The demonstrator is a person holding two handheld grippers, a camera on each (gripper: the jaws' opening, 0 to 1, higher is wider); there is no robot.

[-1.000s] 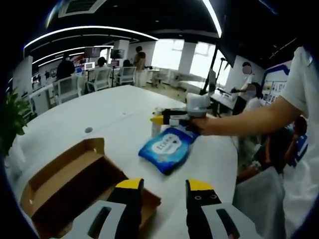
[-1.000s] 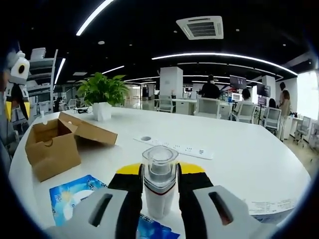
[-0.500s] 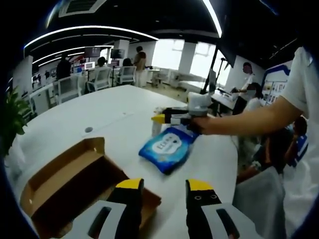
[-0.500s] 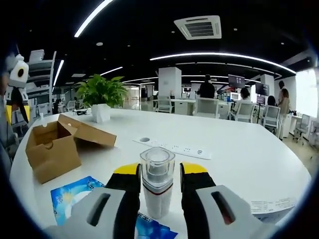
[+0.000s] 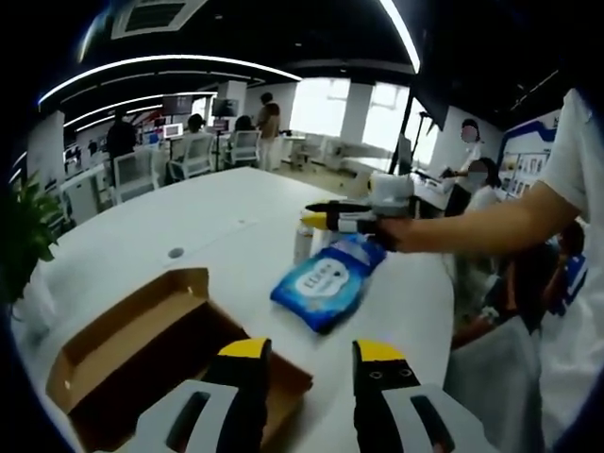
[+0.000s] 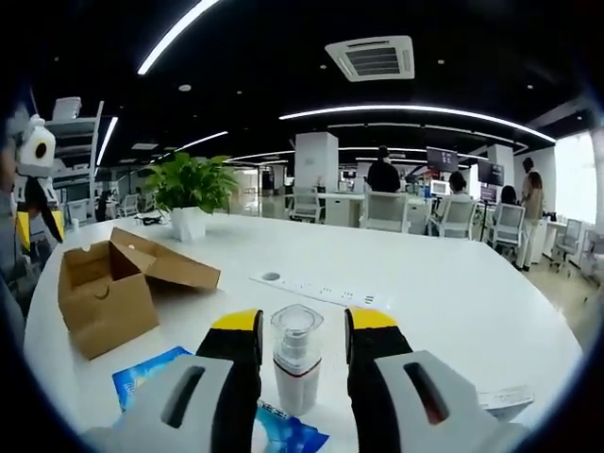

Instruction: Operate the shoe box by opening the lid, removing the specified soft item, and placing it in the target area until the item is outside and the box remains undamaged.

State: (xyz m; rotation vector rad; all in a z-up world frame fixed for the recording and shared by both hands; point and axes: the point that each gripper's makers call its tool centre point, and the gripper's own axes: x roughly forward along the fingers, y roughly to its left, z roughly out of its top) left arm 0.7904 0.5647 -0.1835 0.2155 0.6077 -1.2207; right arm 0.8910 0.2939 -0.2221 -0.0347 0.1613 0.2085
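The white table (image 5: 189, 217) spread wide, and on it the cardboard shoe box (image 5: 142, 349) sat open, lid flap folded back, just ahead of the left gripper (image 5: 307, 354), whose jaws stood apart and empty. Farther off lay the blue soft pack (image 5: 326, 281), already outside the box. It looked light, limp and slick-wrapped, best pinched at a sealed edge. The right gripper (image 6: 302, 326) straddled a small spray bottle (image 6: 295, 357), jaws parted with gaps either side, not clamping it, the pack's corner below.
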